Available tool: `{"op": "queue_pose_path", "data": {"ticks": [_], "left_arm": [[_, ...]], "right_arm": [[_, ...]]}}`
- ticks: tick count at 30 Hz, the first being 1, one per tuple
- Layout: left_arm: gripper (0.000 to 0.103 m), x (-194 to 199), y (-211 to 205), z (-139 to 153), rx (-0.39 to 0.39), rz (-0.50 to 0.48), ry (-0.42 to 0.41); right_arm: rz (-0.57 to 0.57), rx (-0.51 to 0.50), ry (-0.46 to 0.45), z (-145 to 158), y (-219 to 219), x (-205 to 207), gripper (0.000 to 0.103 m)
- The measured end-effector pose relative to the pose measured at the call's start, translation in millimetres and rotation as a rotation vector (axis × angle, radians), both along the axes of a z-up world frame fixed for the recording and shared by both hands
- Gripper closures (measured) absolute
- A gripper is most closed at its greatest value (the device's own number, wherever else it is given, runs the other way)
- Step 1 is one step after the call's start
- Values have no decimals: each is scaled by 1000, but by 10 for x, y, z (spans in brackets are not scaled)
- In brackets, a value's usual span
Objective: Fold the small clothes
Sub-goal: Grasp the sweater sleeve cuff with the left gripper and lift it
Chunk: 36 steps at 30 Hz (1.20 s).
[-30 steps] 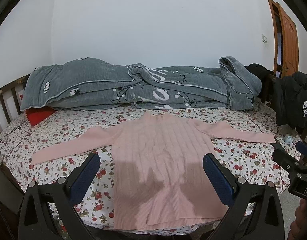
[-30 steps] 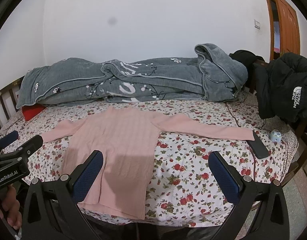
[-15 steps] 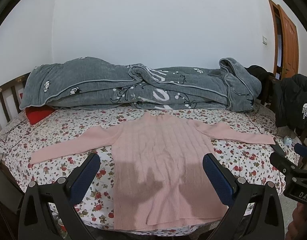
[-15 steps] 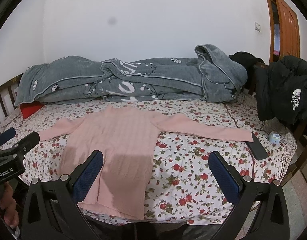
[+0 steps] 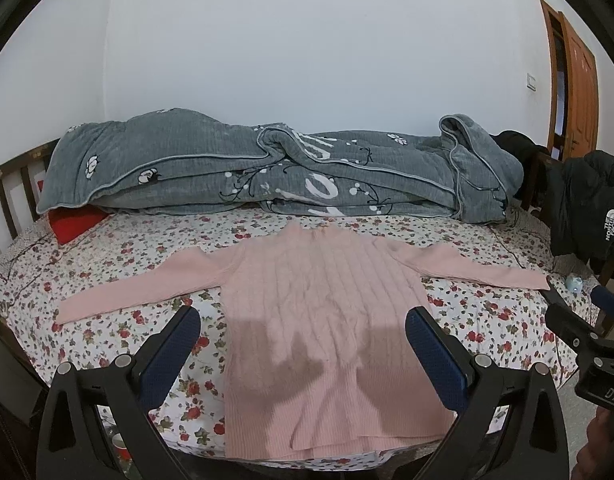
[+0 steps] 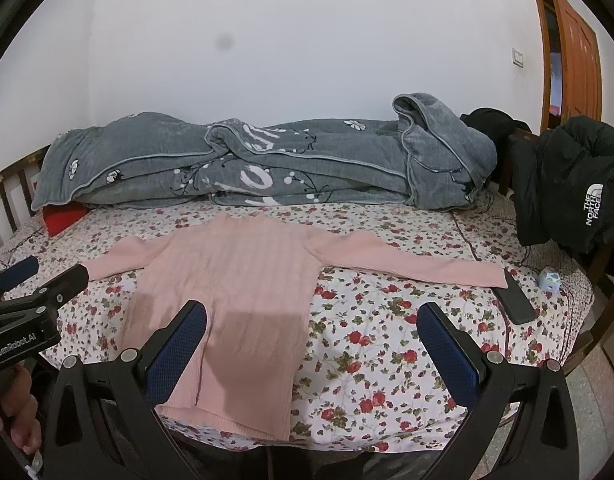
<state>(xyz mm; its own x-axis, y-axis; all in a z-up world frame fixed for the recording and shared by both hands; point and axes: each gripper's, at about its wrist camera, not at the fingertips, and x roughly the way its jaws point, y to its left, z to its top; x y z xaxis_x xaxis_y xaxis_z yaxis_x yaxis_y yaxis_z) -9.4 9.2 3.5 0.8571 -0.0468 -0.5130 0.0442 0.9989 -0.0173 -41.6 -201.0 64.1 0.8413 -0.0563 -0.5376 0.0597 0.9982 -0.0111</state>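
A pink ribbed sweater (image 5: pixel 323 312) lies flat on the floral bed sheet (image 5: pixel 107 280), both sleeves spread out, hem at the near edge. It also shows in the right wrist view (image 6: pixel 231 292). My left gripper (image 5: pixel 303 336) is open and empty, held above the sweater's lower body. My right gripper (image 6: pixel 313 332) is open and empty, over the sweater's right hem and the sheet beside it. Each gripper shows at the edge of the other's view: the right one (image 5: pixel 587 340), the left one (image 6: pixel 31 300).
A rolled grey quilt (image 5: pixel 267 172) lies along the back of the bed. A red pillow (image 5: pixel 73 224) is at the back left. A black phone (image 6: pixel 517 300) and a small blue object (image 6: pixel 549 280) lie by the right sleeve's end. A black jacket (image 6: pixel 567 188) hangs at right.
Both grippers have drifted slightly back and down; the bed and sweater sit a little higher in view. The sweater has not moved. Both grippers stay open.
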Motion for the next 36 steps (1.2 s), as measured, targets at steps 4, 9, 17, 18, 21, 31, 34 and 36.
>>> {"op": "queue_pose_path", "data": {"ticks": [4, 9, 17, 18, 21, 31, 34, 36], "left_arm": [[0, 27, -3, -26, 5, 6, 9], [0, 100, 16, -113, 8, -16, 9], [0, 321, 295, -491, -64, -20, 48], [0, 371, 344, -552, -73, -17, 63], [0, 546, 566, -774, -81, 26, 93], [4, 1158, 1974, -1490, -202, 267, 194], [4, 1230, 2411, -1497, -231, 349, 172], [4, 1226, 2731, -1473, -268, 412, 144]], "right_arm": [[7, 12, 12, -7, -4, 26, 0], [0, -5, 22, -69, 29, 92, 0], [1, 8, 27, -322, 80, 292, 0], [3, 4, 31, -361, 91, 327, 0], [-4, -30, 37, -517, 140, 471, 0], [29, 50, 143, -1123, 255, 964, 1], [30, 42, 177, -1265, 342, 1092, 2], [30, 40, 198, -1340, 393, 1154, 2]]}}
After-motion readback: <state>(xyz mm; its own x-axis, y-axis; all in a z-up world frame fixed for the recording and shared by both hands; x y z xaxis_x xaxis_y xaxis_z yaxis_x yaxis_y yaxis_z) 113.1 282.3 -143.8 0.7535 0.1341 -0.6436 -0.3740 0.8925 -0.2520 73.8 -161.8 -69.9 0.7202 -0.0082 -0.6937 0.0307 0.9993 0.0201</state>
